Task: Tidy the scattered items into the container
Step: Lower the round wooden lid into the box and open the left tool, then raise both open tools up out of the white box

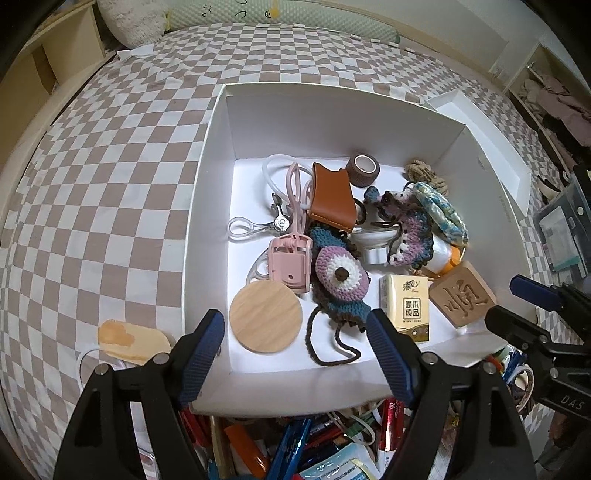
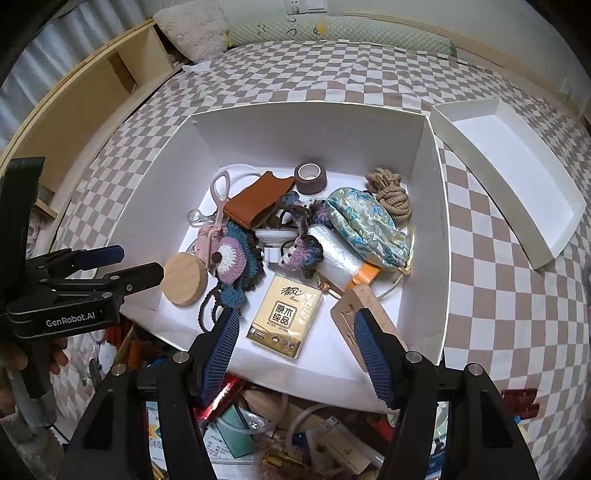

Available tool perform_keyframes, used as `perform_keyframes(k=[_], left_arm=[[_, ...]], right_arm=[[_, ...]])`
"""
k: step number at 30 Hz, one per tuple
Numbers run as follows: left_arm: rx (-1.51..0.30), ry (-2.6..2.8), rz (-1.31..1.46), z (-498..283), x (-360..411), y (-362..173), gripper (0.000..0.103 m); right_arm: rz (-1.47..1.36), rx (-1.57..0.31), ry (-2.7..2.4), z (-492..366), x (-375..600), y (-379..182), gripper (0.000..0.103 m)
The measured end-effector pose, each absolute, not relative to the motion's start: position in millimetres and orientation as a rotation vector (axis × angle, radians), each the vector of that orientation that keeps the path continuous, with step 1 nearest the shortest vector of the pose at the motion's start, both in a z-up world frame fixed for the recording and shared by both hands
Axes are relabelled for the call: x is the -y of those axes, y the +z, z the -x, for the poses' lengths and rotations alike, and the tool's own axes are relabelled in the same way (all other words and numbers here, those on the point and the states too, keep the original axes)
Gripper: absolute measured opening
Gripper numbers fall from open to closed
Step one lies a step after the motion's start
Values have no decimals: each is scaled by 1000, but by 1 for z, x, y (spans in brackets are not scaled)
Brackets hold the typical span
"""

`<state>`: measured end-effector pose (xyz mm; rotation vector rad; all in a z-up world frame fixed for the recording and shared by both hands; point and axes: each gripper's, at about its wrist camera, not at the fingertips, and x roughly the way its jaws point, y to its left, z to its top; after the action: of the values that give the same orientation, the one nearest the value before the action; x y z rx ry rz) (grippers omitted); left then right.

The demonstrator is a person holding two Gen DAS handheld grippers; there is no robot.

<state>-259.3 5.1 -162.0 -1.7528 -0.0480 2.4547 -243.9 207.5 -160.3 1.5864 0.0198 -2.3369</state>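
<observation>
A white box (image 1: 207,155) (image 2: 441,221) sits on the checkered bed and holds several items: a round wooden lid (image 1: 266,318) (image 2: 184,279), a tissue pack (image 1: 406,306) (image 2: 286,317), a carved wooden block (image 1: 461,293) (image 2: 364,310), crochet pieces (image 1: 341,275), a brown leather sleeve (image 1: 330,197), a pink eyelash curler (image 1: 291,254), a tape roll (image 1: 364,169) and a brocade pouch (image 2: 369,225). My left gripper (image 1: 295,354) is open and empty above the box's near edge. My right gripper (image 2: 295,354) is open and empty, over the near wall by the tissue pack.
A pile of loose items (image 1: 314,439) (image 2: 280,432) lies in front of the box. A wooden tag (image 1: 133,341) lies left of the box. The box lid (image 2: 517,184) lies to the right. Pillows (image 2: 332,29) line the far bed edge.
</observation>
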Motion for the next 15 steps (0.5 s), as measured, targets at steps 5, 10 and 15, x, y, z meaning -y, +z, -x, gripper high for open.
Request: perform_keyframes(k=[5, 10, 15], left_arm=[[45, 2462, 1742, 254, -5, -157, 79], [47, 2473, 1725, 248, -3, -151, 79], [43, 2491, 1699, 241, -3, -141, 79]], right_arm=[[-1574, -24, -2349, 239, -207, -156, 65], [-1558, -21, -2365, 235, -208, -149, 65], [-1530, -10, -2390, 229, -210, -142, 65]])
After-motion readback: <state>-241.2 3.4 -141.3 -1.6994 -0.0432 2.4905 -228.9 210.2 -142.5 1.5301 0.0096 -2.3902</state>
